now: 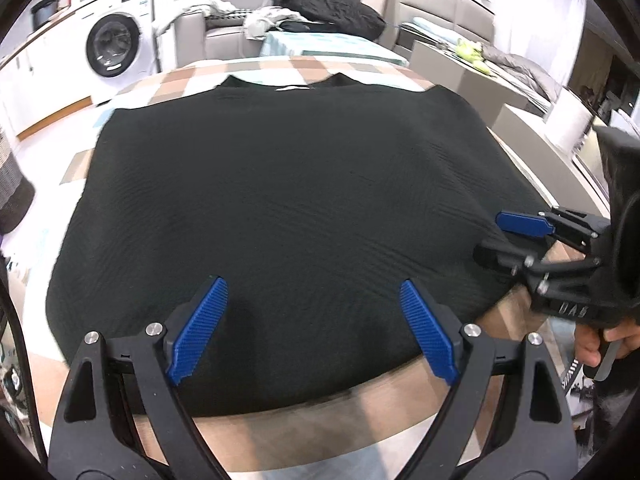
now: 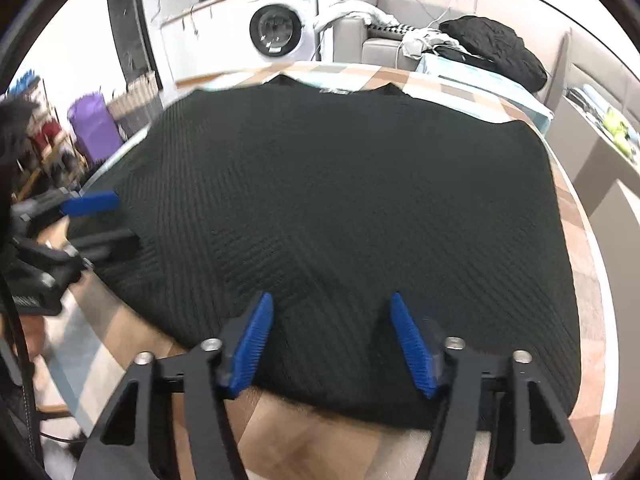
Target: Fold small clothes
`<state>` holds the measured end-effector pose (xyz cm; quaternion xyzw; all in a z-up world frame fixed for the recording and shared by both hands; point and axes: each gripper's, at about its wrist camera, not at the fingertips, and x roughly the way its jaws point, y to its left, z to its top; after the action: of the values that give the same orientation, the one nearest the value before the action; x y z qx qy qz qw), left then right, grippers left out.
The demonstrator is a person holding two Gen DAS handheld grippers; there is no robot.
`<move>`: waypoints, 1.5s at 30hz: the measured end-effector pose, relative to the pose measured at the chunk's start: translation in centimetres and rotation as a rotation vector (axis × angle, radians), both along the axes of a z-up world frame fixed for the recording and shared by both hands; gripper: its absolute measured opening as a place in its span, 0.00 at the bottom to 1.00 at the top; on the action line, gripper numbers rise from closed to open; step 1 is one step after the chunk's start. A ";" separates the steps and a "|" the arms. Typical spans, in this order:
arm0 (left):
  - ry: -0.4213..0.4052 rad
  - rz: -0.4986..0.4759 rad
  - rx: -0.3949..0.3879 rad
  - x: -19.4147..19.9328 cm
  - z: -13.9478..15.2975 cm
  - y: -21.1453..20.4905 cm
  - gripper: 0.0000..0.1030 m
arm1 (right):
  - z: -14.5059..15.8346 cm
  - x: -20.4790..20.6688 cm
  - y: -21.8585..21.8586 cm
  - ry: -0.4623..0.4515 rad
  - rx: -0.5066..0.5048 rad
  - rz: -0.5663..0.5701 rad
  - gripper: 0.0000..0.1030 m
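Two grippers sit at the near hem of a black ribbed garment (image 1: 280, 208) that lies spread flat on my checkered tablecloth (image 1: 248, 70), neckline and white label at the far edge, short sleeves out to either side. From the left wrist view, my left gripper (image 1: 314, 328) angles down toward the cloth with its jaws wide; the blue ribbed pads (image 1: 198, 330) stand well apart above the lower edge of the garment, with fabric under the gap but nothing pressed between them. My right gripper (image 1: 502, 236) shows in that same view at the right side, lying nearly level and pointing inward across the garment's corner, one blue finger above and one black finger below; I cannot tell from here whether the cloth edge runs between them. A hand (image 1: 600, 340) wraps the grip behind it, fingers curled on the trigger. In the right wrist view, that gripper's jaws (image 2: 332, 340) stand at a middling gap, narrower than the left pair, tilted down over the hem with black fabric beneath and no fold caught in the pads. Bare table shows just below the hem. Behind the table I see a washing machine (image 1: 114, 44) and a sofa piled with dark bedding (image 1: 332, 8).
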<state>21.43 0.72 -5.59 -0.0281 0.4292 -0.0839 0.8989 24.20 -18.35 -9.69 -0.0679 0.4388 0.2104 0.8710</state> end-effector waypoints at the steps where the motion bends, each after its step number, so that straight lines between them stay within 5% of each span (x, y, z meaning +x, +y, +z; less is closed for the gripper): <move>1: -0.003 -0.015 -0.002 0.1 0.0 -0.4 0.84 | 0.3 0.1 -0.5 0.005 0.038 -0.015 0.49; 4: -0.003 -0.046 -0.025 0.5 -0.2 -1.3 0.71 | 0.7 1.2 -1.2 0.009 0.106 -0.063 0.38; 6: 0.005 -0.057 -0.034 0.7 -0.5 -1.7 0.47 | 1.0 2.0 -0.6 0.004 0.106 -0.076 0.36; 9: 0.011 -0.042 0.006 0.9 -1.1 -2.0 0.30 | 1.2 2.8 1.5 -0.017 0.102 -0.032 0.31; 14: 0.016 -0.031 -0.017 0.9 -1.3 -0.9 0.27 | 0.2 3.2 3.0 -0.009 0.027 -0.005 0.28; 27: 0.010 -0.007 -0.047 -0.6 -1.4 1.1 0.27 | 0.3 0.8 -6.9 0.007 0.023 -0.175 0.28; 34: 0.041 0.058 -0.064 -2.5 -1.2 3.1 0.27 | 1.0 -0.6 -7.5 0.014 0.017 -0.159 0.30; 37: 0.034 0.109 -0.062 -4.1 -0.7 4.8 0.27 | 1.6 -0.7 -6.2 0.006 0.036 -0.136 0.38; 43: 0.036 0.263 -0.143 -7.5 0.0 9.5 0.33 | 3.0 -0.7 -4.3 -0.023 0.173 -0.100 0.87; 45: 0.045 0.335 -0.183 -8.4 -0.2 11.3 0.43 | 3.2 -0.3 -3.8 -0.016 0.214 -0.089 0.93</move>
<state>13.05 12.07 -5.82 -0.1825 0.4292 0.0289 0.8841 23.95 -22.12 -6.54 0.0434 0.4093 0.2169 0.8852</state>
